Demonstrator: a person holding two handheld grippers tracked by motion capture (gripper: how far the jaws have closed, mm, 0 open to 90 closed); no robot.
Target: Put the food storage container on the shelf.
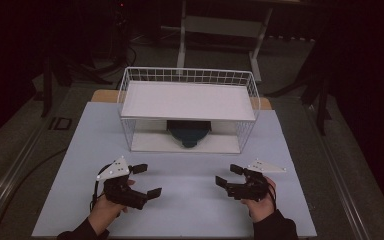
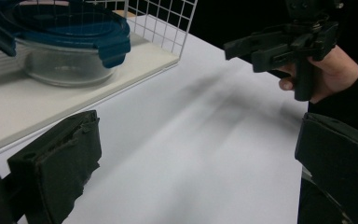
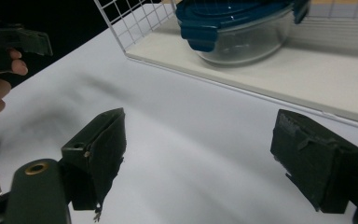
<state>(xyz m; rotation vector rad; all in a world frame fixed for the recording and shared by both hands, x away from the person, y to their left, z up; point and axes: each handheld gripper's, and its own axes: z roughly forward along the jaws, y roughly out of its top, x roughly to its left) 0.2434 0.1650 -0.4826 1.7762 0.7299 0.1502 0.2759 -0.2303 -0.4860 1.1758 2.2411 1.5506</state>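
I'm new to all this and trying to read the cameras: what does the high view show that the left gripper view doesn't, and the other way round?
High view alone: the whole wire rack with its top shelf, both forearms, and the floor around the table. Left gripper view alone: the container's clear glass bowl, and the left claw seen close, open with nothing between. Shared: the blue-lidded container on the rack's lower shelf, the white table, and the right claw, open and empty.

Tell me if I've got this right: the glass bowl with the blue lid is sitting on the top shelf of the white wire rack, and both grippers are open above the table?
Not quite. The glass bowl sits on the bottom shelf of the wire rack, under the top shelf, as the high view shows. The rest holds: the left gripper and right gripper are both open over the table.
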